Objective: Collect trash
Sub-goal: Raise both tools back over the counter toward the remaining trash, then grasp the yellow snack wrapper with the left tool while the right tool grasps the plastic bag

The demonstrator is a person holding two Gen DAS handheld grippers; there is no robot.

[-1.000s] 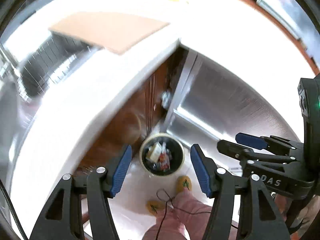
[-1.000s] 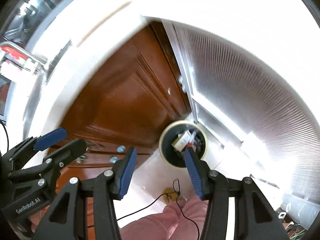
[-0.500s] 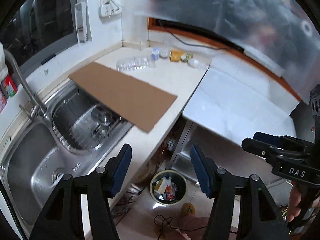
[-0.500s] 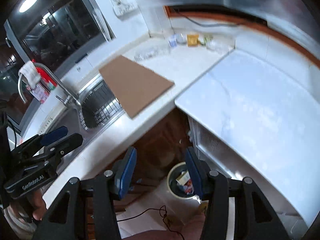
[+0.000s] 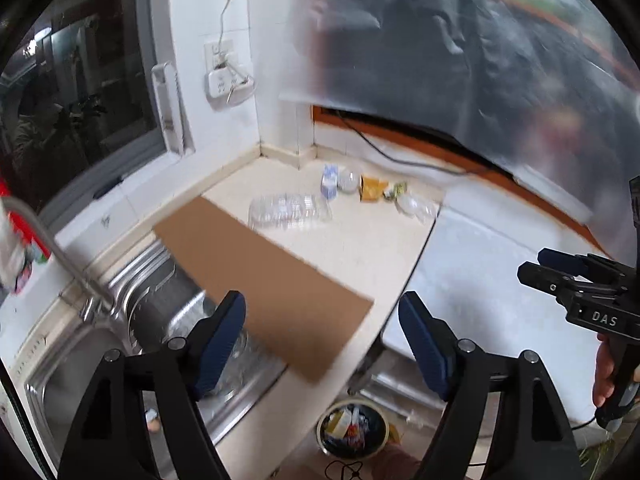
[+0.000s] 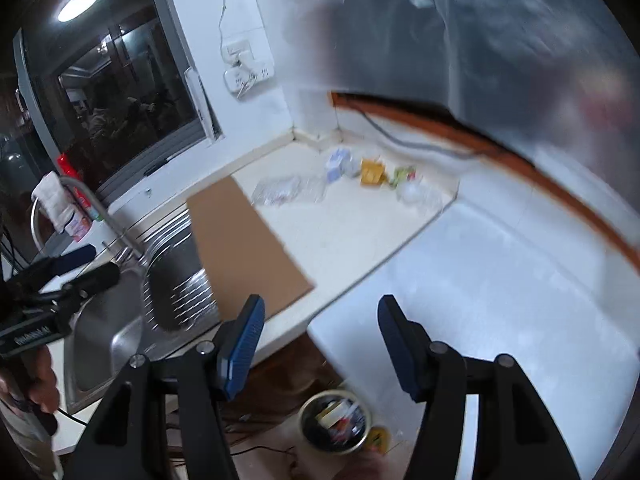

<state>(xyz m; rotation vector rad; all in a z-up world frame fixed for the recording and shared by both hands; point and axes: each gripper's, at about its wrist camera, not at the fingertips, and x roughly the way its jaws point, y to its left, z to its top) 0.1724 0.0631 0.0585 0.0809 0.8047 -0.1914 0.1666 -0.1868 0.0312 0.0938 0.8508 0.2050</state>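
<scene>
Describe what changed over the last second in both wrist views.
Both tools, left tool and right tool, swung up from the floor bin toward the counter trash: plastic bottle, wrappers. Nothing grasped or released; both stay open and empty, cardboard unmoved.

Two tools are seen, the left tool (image 5: 322,340) and the right tool (image 6: 320,346). On the desk (image 5: 360,248), one cardboard sheet (image 5: 260,276), one clear plastic bottle (image 5: 290,210) and one small carton (image 5: 329,186) are counted. One trash bin (image 5: 352,434) is counted on the floor.

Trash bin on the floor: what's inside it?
The trash bin holds mixed litter: white, yellow and red scraps, too blurred to identify. Whatever lies beneath that top layer is covered.
</scene>
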